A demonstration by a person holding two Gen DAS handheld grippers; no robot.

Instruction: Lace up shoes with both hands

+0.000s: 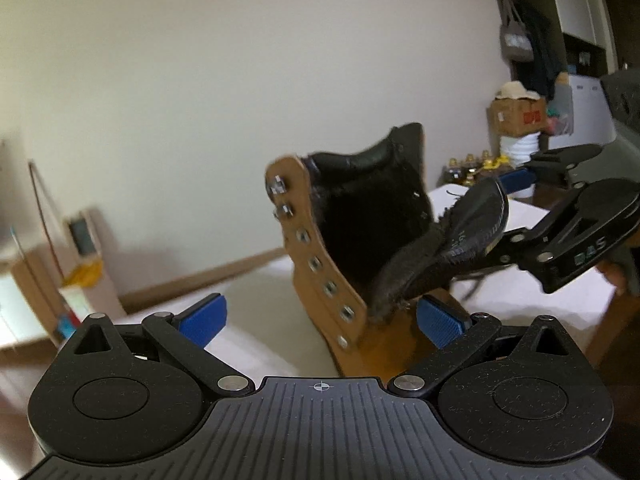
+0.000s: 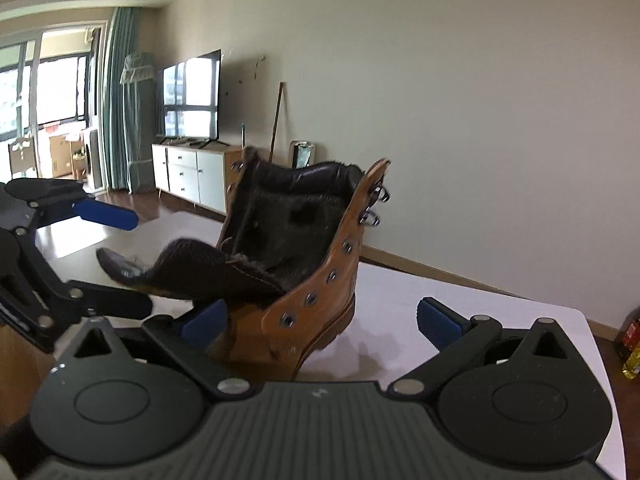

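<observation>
A brown leather boot [image 1: 320,256] [image 2: 320,300] with a black lining stands on the white table [image 1: 256,320] [image 2: 480,300]. Its eyelets show no lace through them. The black tongue [image 1: 460,240] [image 2: 192,268] flops forward out of the opening. My left gripper [image 1: 322,320] [image 2: 138,260] is open, and one eyelet flap stands between its blue pads [image 1: 204,320]. My right gripper [image 2: 322,322] [image 1: 500,218] is open too, with the other flap between its pads [image 2: 440,322]. The tongue's tip lies close to both, held by neither. A thin dark cord [image 1: 474,286] lies behind the tongue.
The table's far edge runs close behind the boot, and its right corner [image 2: 576,316] is rounded. Bottles [image 2: 632,344] stand past that corner. A TV [image 2: 192,92] on a white cabinet [image 2: 188,176] and a cardboard box [image 1: 516,116] are far off in the room.
</observation>
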